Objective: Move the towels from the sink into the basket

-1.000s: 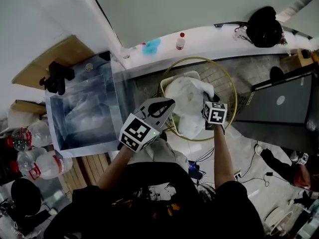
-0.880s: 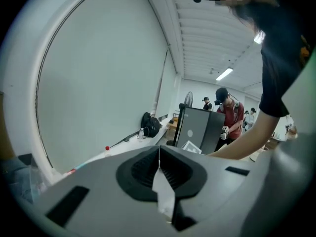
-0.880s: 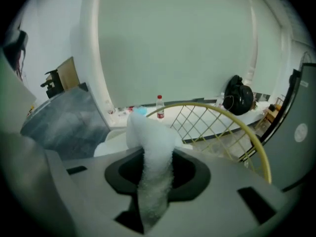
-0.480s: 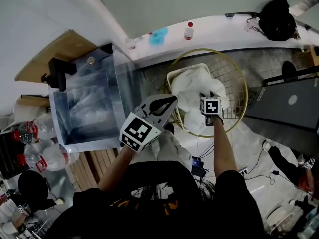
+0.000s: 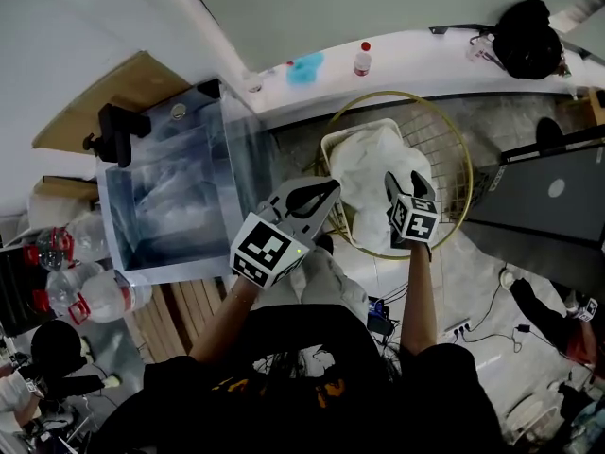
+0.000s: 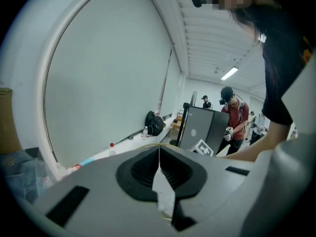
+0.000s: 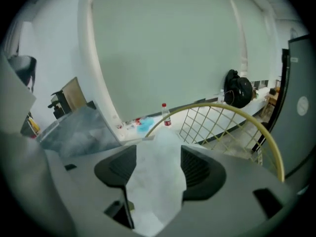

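A white ledge (image 5: pixel 416 50) along the far wall bears a blue object (image 5: pixel 304 68), a bottle (image 5: pixel 364 60) and a black bag (image 5: pixel 527 38); the basket (image 5: pixel 437 135) stands on the floor (image 5: pixel 496 112).

Towels (image 5: pixel 373 183) in basket (image 5: pixel 402 94), right of sink (image 5: pixel 236 159); bottle (image 5: pixel 364 60) behind.

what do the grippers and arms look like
Both the left gripper and right gripper are light grey plastic with black ribbed pads inside the jaws, and each carries a white cube of black square markers. The right jaws have just been opening, a white towel between them. The person wears a black short-sleeved top.
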The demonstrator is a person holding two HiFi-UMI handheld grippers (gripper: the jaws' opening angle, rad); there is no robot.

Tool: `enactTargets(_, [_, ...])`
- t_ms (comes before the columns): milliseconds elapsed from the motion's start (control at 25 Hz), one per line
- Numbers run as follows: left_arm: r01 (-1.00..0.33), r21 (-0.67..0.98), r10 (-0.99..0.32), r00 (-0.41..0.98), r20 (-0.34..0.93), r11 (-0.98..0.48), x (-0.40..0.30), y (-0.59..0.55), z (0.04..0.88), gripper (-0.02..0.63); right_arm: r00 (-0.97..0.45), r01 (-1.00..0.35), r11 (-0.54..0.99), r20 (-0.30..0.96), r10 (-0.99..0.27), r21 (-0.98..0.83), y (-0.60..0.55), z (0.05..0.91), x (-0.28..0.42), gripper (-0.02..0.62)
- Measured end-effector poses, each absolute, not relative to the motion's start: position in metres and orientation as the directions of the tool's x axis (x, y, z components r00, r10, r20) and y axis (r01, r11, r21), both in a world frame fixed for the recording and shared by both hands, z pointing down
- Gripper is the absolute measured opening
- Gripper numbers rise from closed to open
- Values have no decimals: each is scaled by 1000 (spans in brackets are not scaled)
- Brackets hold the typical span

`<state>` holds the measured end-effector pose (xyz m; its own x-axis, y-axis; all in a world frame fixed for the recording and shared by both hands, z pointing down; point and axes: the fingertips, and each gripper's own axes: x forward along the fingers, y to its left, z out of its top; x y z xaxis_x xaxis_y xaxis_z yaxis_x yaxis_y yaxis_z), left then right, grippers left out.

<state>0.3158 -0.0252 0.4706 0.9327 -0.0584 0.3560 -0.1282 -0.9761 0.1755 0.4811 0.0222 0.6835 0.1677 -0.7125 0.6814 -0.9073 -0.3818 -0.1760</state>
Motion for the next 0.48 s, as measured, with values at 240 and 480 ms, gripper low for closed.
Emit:
enactTargets(240, [-147, 179, -78, 936, 344, -973, 303, -19, 467, 9, 189, -905, -365, 561, -806, -219, 29, 615, 460, 187])
enactTargets(480, [-153, 178, -89, 942, 323, -972, 281, -10, 455, 9, 160, -922, -304, 480, -863, -239, 33, 565, 425, 153])
